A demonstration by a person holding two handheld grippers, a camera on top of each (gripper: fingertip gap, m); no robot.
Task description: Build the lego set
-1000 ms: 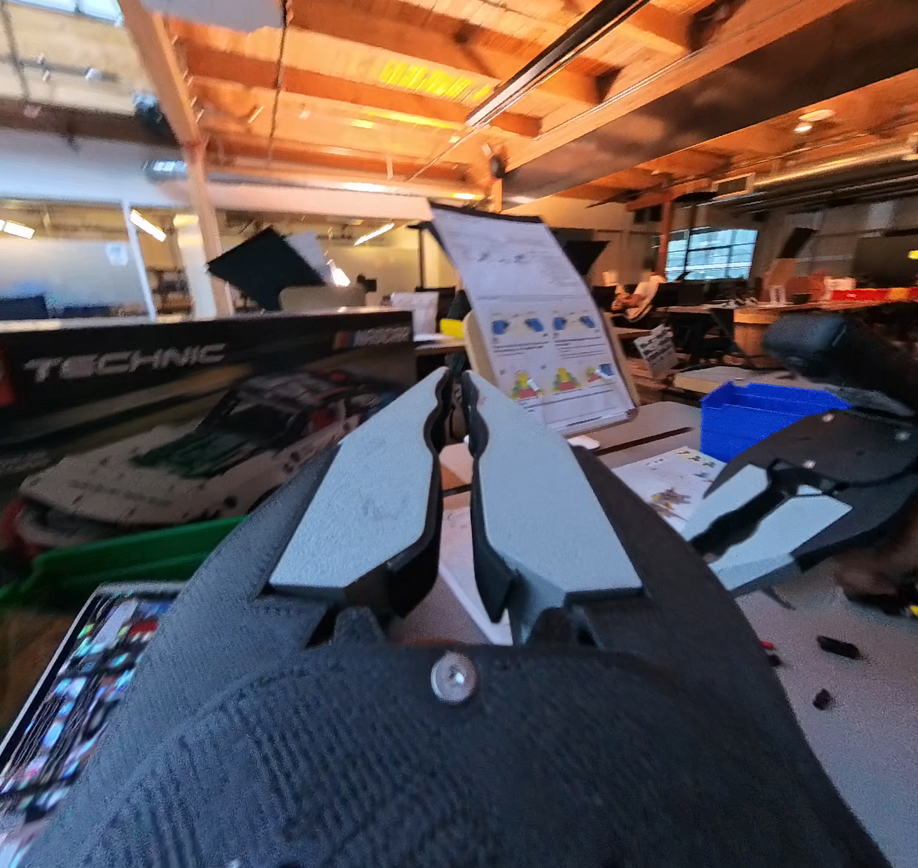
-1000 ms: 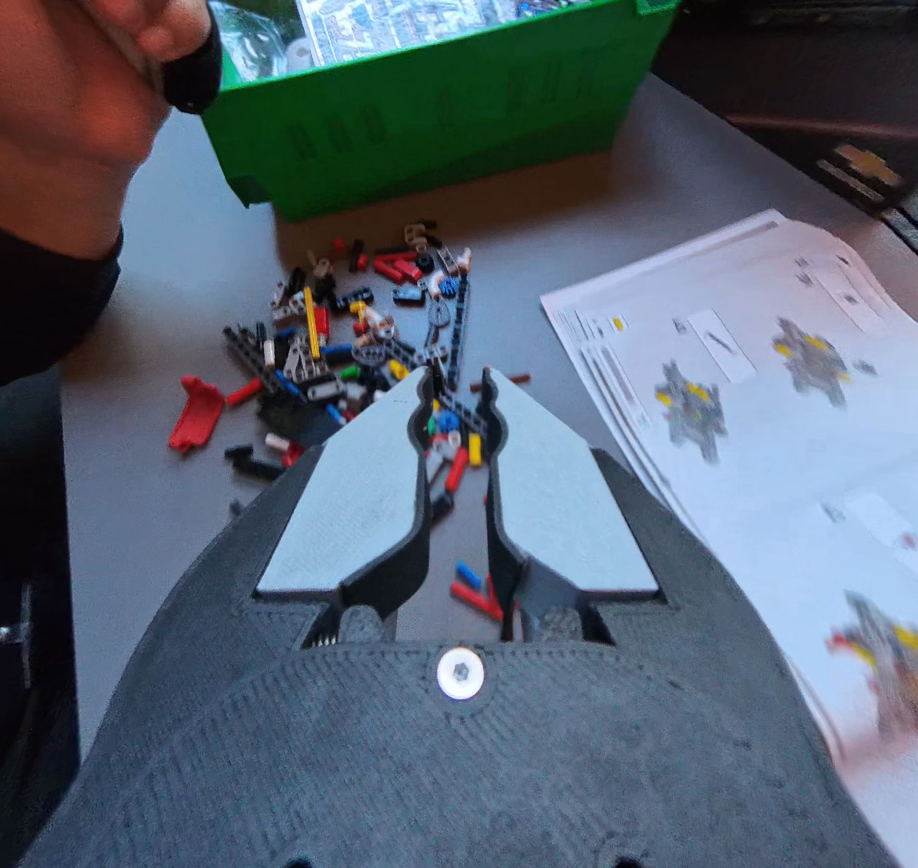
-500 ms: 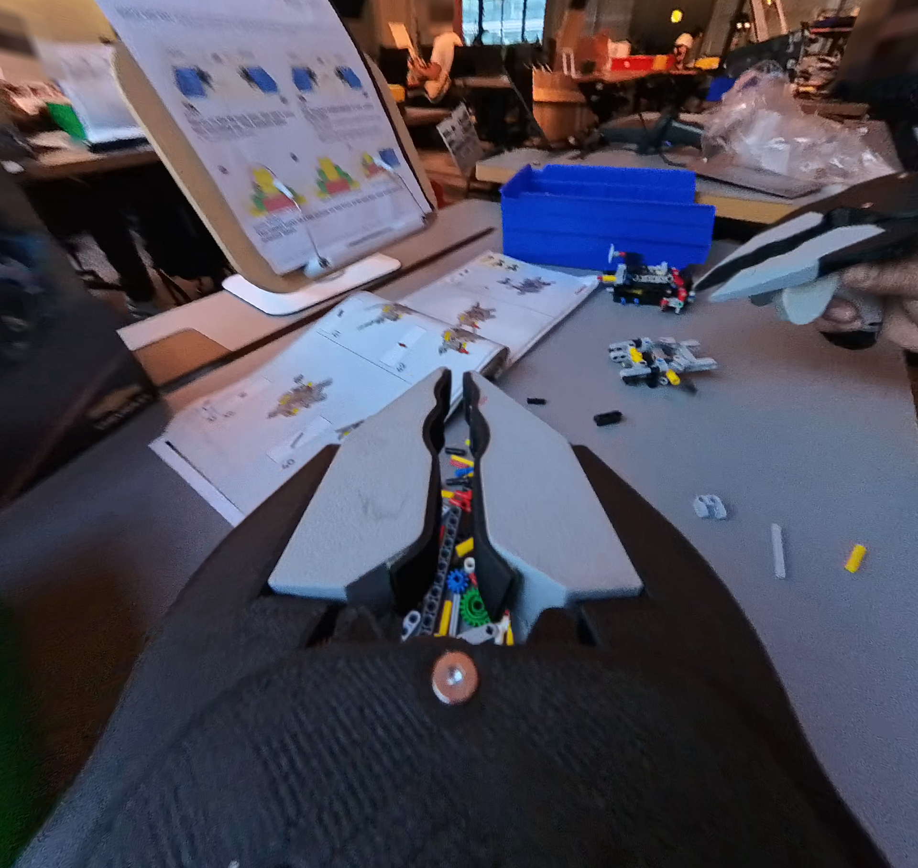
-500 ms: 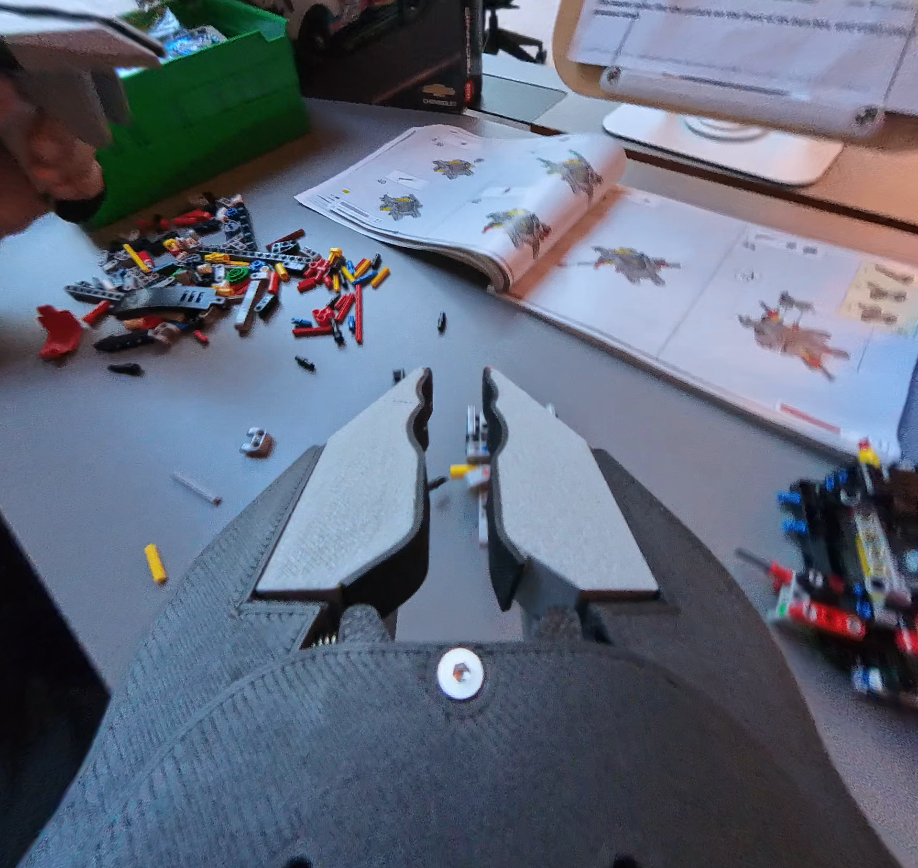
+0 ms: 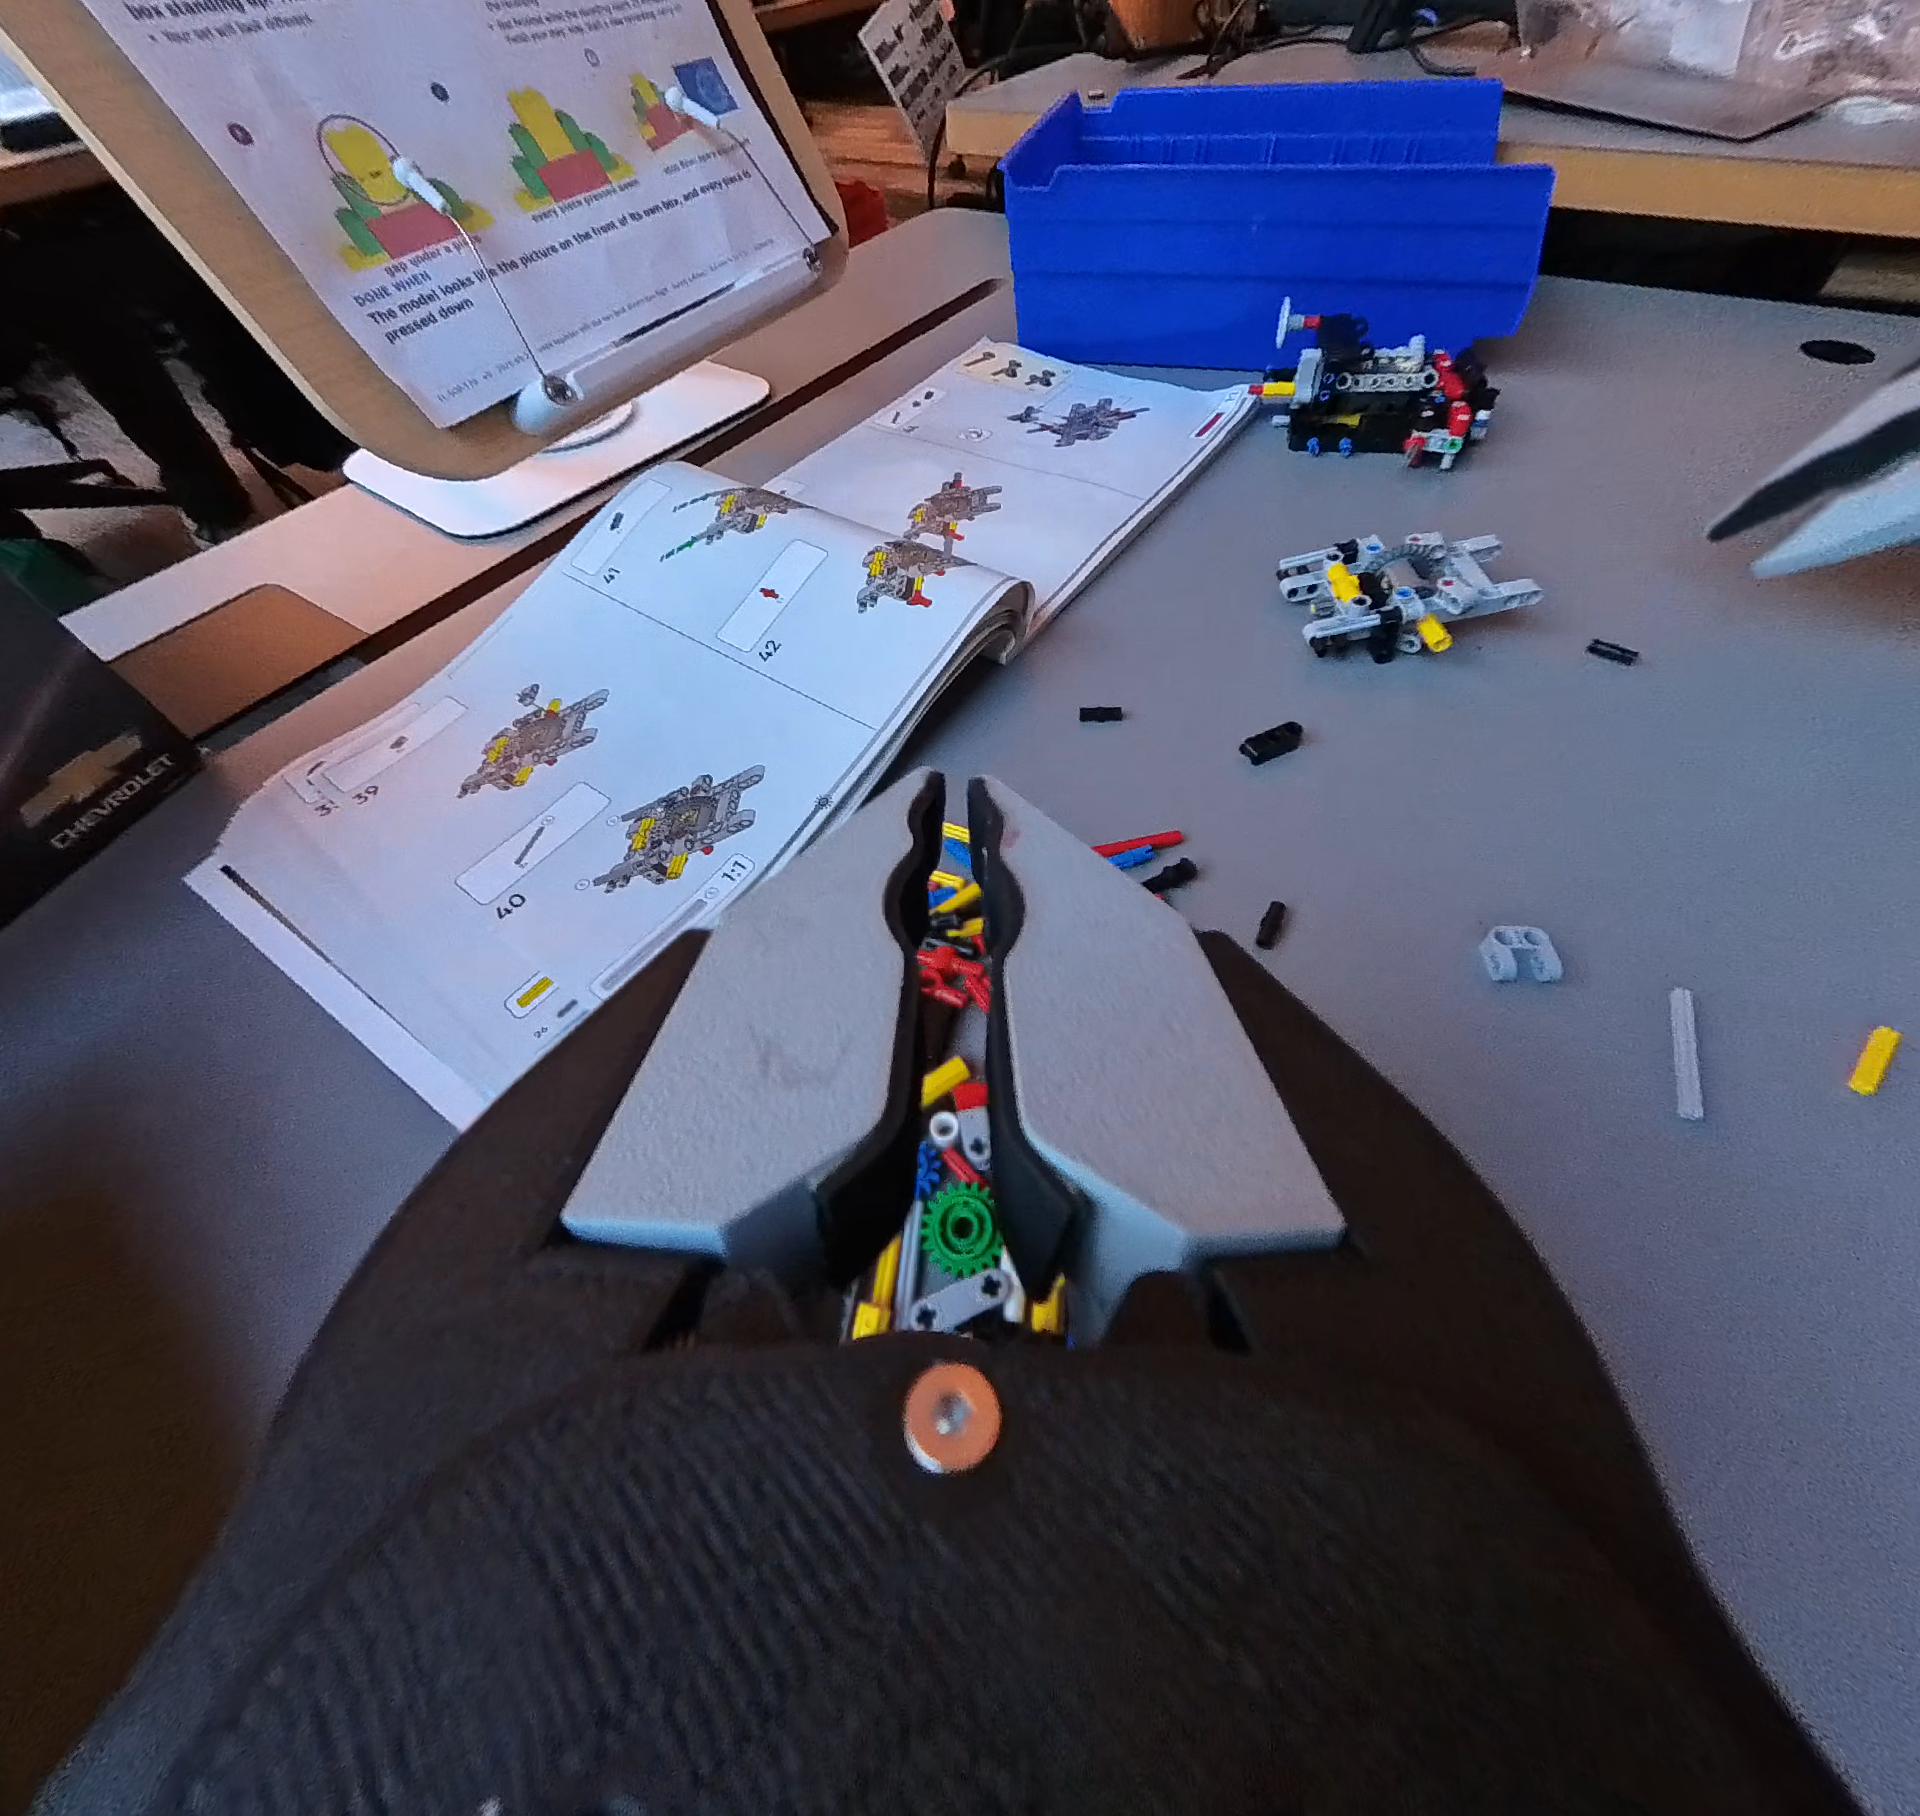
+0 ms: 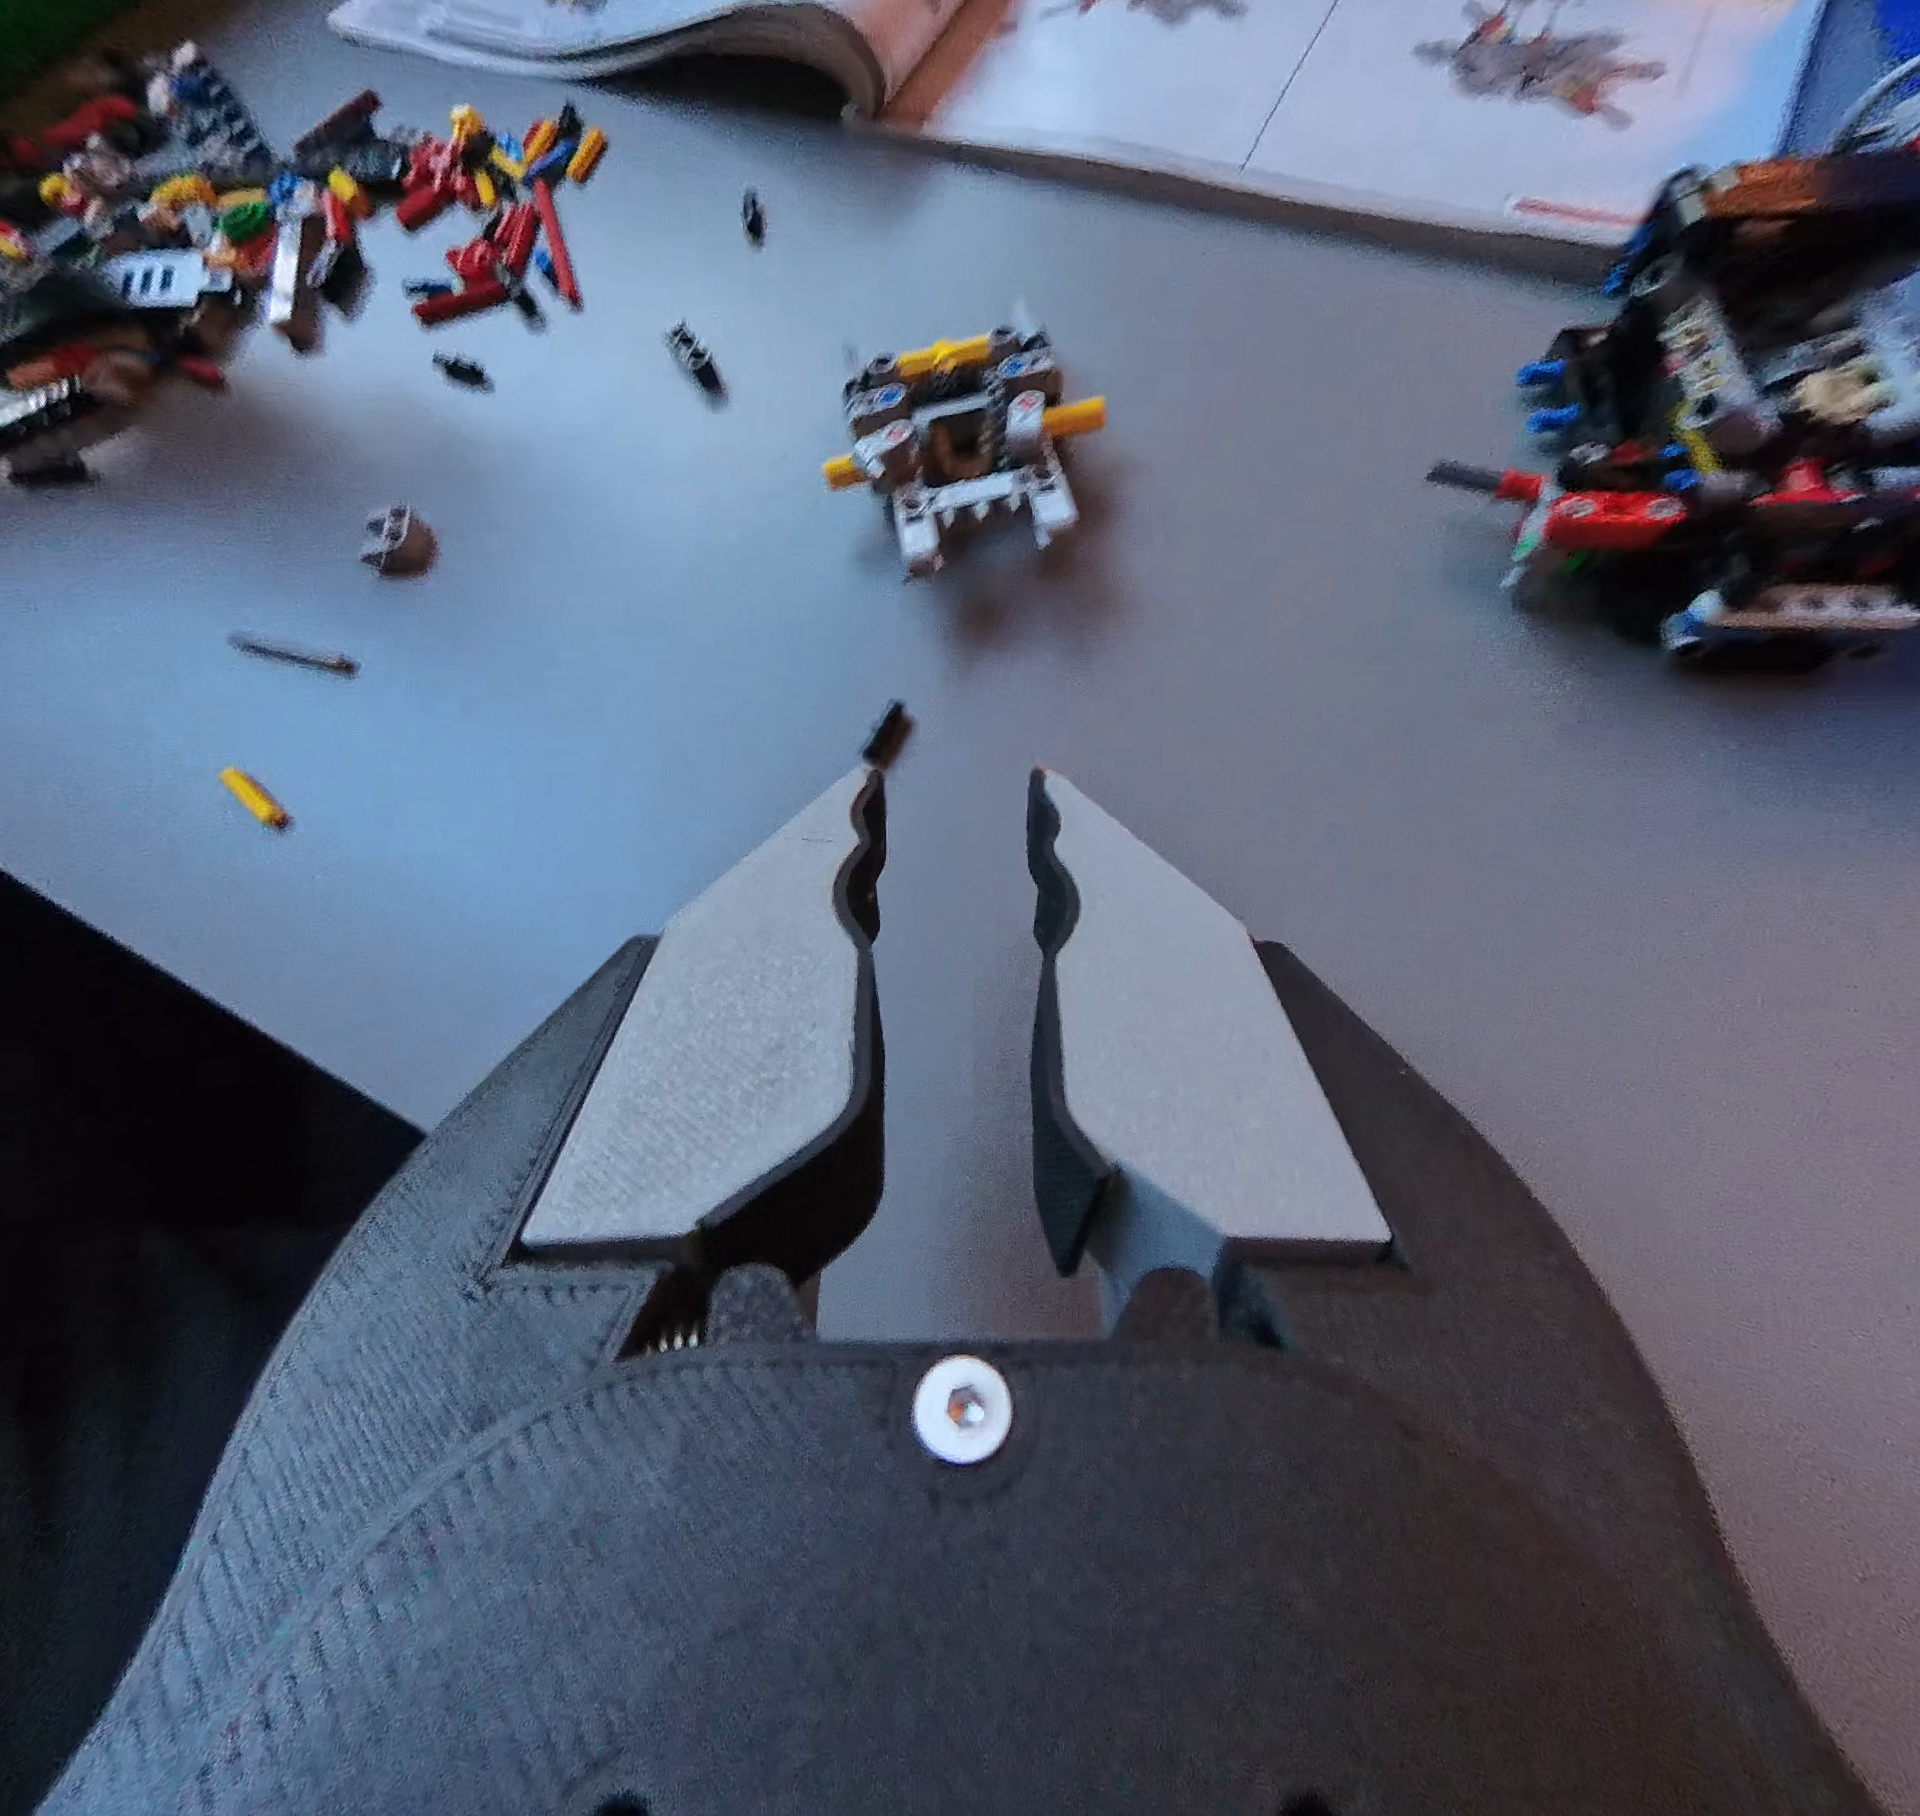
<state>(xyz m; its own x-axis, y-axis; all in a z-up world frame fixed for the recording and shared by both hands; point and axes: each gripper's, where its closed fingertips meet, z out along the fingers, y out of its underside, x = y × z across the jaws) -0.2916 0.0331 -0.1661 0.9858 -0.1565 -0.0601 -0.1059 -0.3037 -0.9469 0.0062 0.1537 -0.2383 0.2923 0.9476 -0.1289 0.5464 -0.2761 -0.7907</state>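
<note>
blue bin, grey table (yellow pin)

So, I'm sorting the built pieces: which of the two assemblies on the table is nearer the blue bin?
The darker black-and-red assembly, right against the blue bin; the light grey one lies out on open table.

Nearly closed claw above loose bricks.

An open instruction booklet lies along the desk's far left edge, before a stand holding a printed sheet. A blue bin sits at the far edge, a black brick assembly just in front of it, a grey one nearer the middle. Loose coloured pieces are heaped toward the left side.
</note>
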